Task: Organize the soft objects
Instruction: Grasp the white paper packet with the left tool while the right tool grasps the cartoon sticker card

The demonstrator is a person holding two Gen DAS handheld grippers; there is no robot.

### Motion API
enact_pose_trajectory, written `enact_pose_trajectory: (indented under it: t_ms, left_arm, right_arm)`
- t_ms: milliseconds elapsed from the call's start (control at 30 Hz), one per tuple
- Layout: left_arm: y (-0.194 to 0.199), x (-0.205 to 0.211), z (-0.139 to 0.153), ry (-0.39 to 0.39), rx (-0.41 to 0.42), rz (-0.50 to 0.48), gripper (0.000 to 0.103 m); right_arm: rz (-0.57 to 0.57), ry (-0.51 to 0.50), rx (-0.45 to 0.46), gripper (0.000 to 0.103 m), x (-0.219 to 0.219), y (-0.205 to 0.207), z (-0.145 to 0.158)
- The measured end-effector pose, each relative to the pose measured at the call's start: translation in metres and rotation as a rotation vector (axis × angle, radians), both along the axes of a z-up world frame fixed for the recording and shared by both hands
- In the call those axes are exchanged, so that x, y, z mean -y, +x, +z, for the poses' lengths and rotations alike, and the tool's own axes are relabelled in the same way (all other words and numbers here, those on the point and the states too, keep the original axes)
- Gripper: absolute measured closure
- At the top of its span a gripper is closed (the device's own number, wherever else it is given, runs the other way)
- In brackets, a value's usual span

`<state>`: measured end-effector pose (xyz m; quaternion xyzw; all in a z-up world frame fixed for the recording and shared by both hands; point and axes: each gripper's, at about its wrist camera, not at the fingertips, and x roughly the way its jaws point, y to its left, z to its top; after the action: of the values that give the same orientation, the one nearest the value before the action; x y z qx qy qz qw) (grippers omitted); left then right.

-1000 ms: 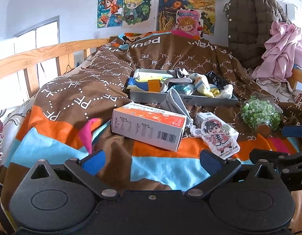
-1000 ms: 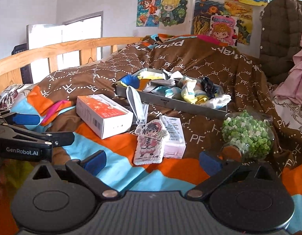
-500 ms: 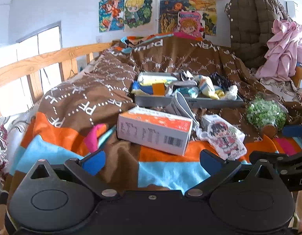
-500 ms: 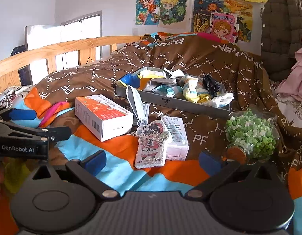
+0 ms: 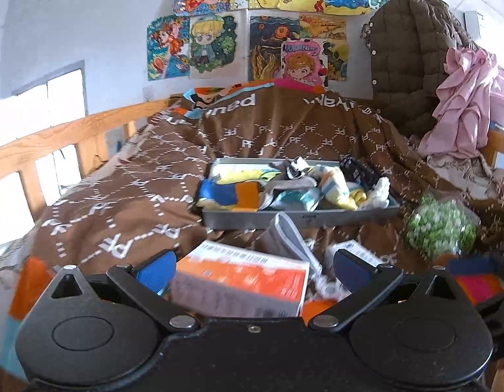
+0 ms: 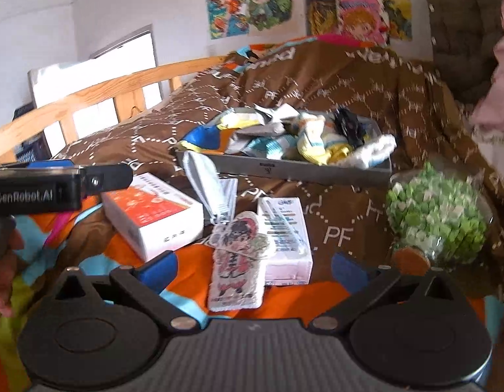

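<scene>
On brown-and-orange bedspread: grey tray heaped with socks and soft cloth pieces. Left gripper spread wide, nothing held, orange-and-white box directly between its blue pads, grey sock just beyond, leaning toward tray's front wall. Right gripper likewise released, hovering over cartoon-figure plush lying partly on pink-and-white carton. Jar of green paper stars off to right, near tray's corner.
</scene>
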<state>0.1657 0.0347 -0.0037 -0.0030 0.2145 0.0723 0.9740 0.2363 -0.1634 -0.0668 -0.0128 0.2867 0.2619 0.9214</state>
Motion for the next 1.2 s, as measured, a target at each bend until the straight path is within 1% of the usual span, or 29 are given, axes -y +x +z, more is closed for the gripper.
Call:
enact_pose_trajectory:
  t_ms: [67,200,333,433,600,667,767,933,1000,1033,1133,1167,1200]
  left_arm:
    - [0.017,-0.001,0.001,-0.022,-0.011,0.001,0.001]
    - [0.048,-0.005,-0.001,-0.049,-0.015,0.009,0.001]
    - [0.074,-0.007,-0.008,-0.063,-0.034,0.025,0.001]
    - [0.091,-0.01,-0.014,-0.077,-0.048,0.028,0.001]
    - [0.114,-0.012,-0.023,-0.09,-0.055,0.022,0.001]
    - [0.123,-0.013,-0.025,-0.121,-0.066,0.007,0.001]
    - [0.133,-0.014,-0.028,-0.157,-0.079,-0.002,0.001]
    - [0.143,-0.015,-0.036,-0.213,-0.104,-0.019,0.007]
    - [0.144,-0.014,-0.038,-0.218,-0.112,-0.025,0.01]
    - [0.145,-0.013,-0.039,-0.219,-0.117,-0.027,0.013]
    - [0.146,-0.014,-0.042,-0.226,-0.137,-0.027,0.02]
    - [0.146,-0.014,-0.043,-0.228,-0.142,-0.025,0.021]
    - [0.145,-0.014,-0.043,-0.228,-0.146,-0.02,0.024]
  right_arm:
    - [-0.01,0.013,-0.03,0.001,0.003,0.01,-0.004]
    - [-0.011,0.029,-0.059,0.001,0.004,0.021,-0.011]
    - [0.013,0.045,-0.097,0.001,0.002,0.025,-0.015]
    - [0.037,0.058,-0.147,0.004,0.0,0.026,-0.017]
    - [0.07,0.082,-0.196,0.008,-0.002,0.027,-0.02]
    - [0.071,0.091,-0.227,0.009,-0.002,0.03,-0.023]
    - [0.072,0.131,-0.286,0.01,0.0,0.035,-0.029]
    - [0.078,0.188,-0.337,0.015,0.002,0.042,-0.037]
    - [0.09,0.201,-0.341,0.019,0.001,0.043,-0.037]
    - [0.096,0.204,-0.339,0.02,0.001,0.043,-0.037]
    - [0.111,0.203,-0.329,0.034,-0.002,0.043,-0.036]
    - [0.117,0.204,-0.327,0.04,-0.003,0.042,-0.036]
    - [0.123,0.204,-0.325,0.045,-0.004,0.042,-0.036]
